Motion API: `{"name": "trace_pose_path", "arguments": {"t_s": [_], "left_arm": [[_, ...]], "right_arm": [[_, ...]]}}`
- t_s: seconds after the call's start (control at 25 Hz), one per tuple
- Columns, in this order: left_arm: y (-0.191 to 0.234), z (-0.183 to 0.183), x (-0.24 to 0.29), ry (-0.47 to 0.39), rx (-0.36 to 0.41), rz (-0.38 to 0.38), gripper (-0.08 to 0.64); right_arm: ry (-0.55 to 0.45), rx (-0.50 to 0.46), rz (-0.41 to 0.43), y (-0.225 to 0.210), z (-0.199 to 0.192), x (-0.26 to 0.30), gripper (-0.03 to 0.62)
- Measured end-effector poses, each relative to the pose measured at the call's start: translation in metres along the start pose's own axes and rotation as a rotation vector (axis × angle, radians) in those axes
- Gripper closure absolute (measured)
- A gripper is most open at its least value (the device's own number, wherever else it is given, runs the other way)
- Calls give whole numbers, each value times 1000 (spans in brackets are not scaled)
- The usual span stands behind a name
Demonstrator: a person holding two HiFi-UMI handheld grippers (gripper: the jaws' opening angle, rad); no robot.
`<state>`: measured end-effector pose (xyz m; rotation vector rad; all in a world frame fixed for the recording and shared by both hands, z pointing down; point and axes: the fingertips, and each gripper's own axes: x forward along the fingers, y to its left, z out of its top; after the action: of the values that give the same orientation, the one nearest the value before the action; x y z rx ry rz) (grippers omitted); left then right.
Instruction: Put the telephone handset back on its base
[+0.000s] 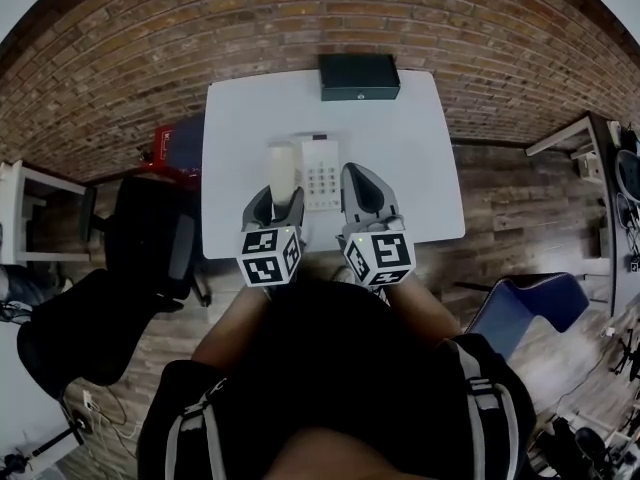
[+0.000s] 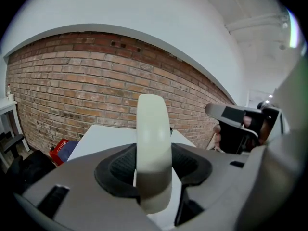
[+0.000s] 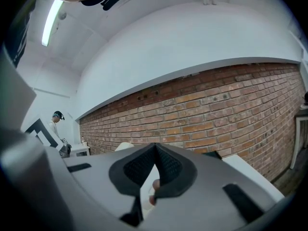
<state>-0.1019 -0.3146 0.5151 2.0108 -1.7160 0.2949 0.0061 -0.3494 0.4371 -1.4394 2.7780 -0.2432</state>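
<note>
Nearest, the left tool (image 1: 277, 206) is clamped on the cream handset (image 1: 283, 168), which stands upright between its pads just left of the telephone base (image 1: 321, 171), not on it. The right tool (image 1: 362, 186), tips together and empty, is just right of the base. Beyond the base, a dark box (image 1: 359, 76) sits at the white surface's (image 1: 420, 168) far edge.

One handset (image 1: 283, 168), one base (image 1: 320, 173), one box (image 1: 359, 76), one table (image 1: 420, 168).
</note>
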Motion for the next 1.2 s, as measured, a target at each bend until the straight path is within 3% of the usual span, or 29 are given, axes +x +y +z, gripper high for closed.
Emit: {"name": "trace_pose_path", "arguments": {"t_s": [0.52,1.0,1.2], "left_arm": [[25,-32,46,106,-72,18,353],[37,-62,83,227,-30,56,353],[40,-74,97,269,-46,50,353]], "right_arm": [[54,-38,-52,-16,-14,3,598],[74,-32,-111,-35,-19,-2,598],[83,-45,-141,-44,-20,-9,597]]}}
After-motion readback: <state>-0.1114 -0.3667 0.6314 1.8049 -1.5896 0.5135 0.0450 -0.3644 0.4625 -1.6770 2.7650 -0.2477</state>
